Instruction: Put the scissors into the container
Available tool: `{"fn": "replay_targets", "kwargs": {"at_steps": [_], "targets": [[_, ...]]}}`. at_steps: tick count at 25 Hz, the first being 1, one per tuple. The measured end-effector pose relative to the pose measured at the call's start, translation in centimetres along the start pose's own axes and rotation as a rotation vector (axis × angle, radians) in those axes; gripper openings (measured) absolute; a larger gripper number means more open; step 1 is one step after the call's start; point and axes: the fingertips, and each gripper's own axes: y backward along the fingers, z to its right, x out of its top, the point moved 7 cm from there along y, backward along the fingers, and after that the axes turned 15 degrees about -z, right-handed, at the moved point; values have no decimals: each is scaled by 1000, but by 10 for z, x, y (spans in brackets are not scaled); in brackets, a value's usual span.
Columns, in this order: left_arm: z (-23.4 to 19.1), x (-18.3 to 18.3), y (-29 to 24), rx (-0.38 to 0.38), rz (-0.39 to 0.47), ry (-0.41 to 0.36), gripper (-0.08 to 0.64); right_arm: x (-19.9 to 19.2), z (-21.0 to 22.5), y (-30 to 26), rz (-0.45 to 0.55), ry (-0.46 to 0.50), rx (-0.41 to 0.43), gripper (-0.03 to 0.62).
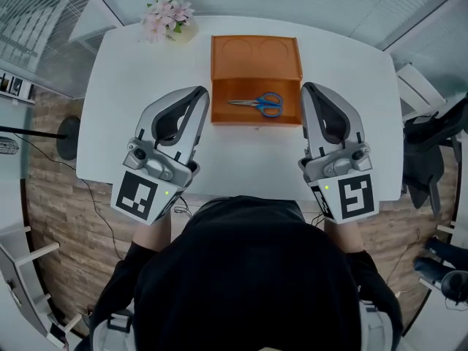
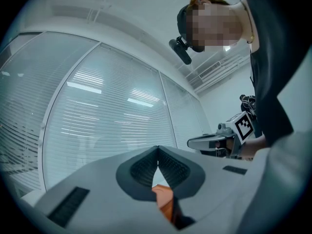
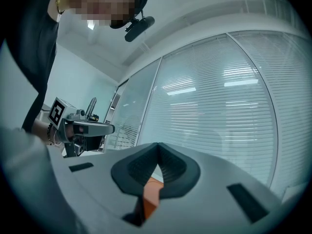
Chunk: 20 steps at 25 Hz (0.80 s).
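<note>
Blue-handled scissors (image 1: 259,103) lie inside the near half of the orange container (image 1: 221,99) on the white table (image 1: 139,79). My left gripper (image 1: 202,91) is held at the container's left side, tips pointing toward the table's far edge, jaws shut and empty. My right gripper (image 1: 306,88) mirrors it at the container's right side, also shut and empty. In the left gripper view the pads meet at the left gripper (image 2: 158,149), with a sliver of orange container (image 2: 163,199) below. The right gripper view shows the right gripper (image 3: 158,145) closed above an orange sliver of container (image 3: 151,191).
A vase of pink flowers (image 1: 170,17) stands at the table's far left. The container's far half (image 1: 256,55) is empty. A dark chair (image 1: 431,145) stands at the right, a round lamp base (image 1: 69,137) on the floor at the left. Glass walls with blinds surround the room.
</note>
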Motion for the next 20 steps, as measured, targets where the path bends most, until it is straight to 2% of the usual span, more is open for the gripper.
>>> {"fn": "replay_targets", "kwargs": {"at_steps": [20], "targets": [[-9,-5,10,-32,10,1,12,2,-14,-2,-4,3,-43,3]]}}
